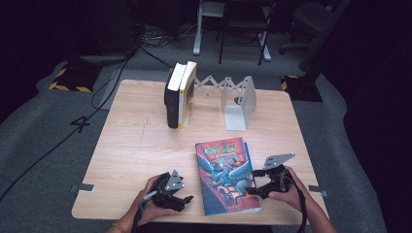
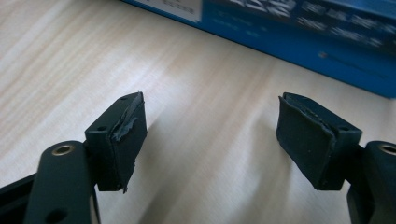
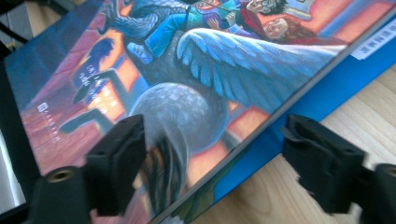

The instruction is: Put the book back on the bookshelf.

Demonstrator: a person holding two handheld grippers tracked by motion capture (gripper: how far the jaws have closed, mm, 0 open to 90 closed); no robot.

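From the high view, the book (image 1: 227, 175) lay flat, cover up, near the front edge of the table (image 1: 131, 145), between the 2 hands. The left gripper (image 1: 187, 198) rested on the table just left of it, apart from the book. The right gripper (image 1: 252, 191) sat at the book's right edge, low down near the front corner. Farther back, 2 books (image 1: 180, 94) stood upright against 1 end of an expanding bookend (image 1: 236, 99) — likely where this one was bound.

In the left gripper view, the pads (image 2: 127, 140) stood spread wide over bare wood with nothing between them; the book's blue side (image 2: 299, 37) ran across just beyond.

In the right gripper view, the jaws stood wide apart, straddling the book's (image 3: 196, 70) edge — 1 pad (image 3: 119, 158) over the cover, the other (image 3: 322, 156) out over the table. Neither pressed on anything.

The book looked like a thick paperback: fairly heavy for its size, stiff when closed but apt to flop open if lifted by 1 cover. The glossy cover seemed slippery. I judged the safest hold to be across the full thickness at the spine or long edge, pinching all pages together, with the other gripper steadying the opposite edge.
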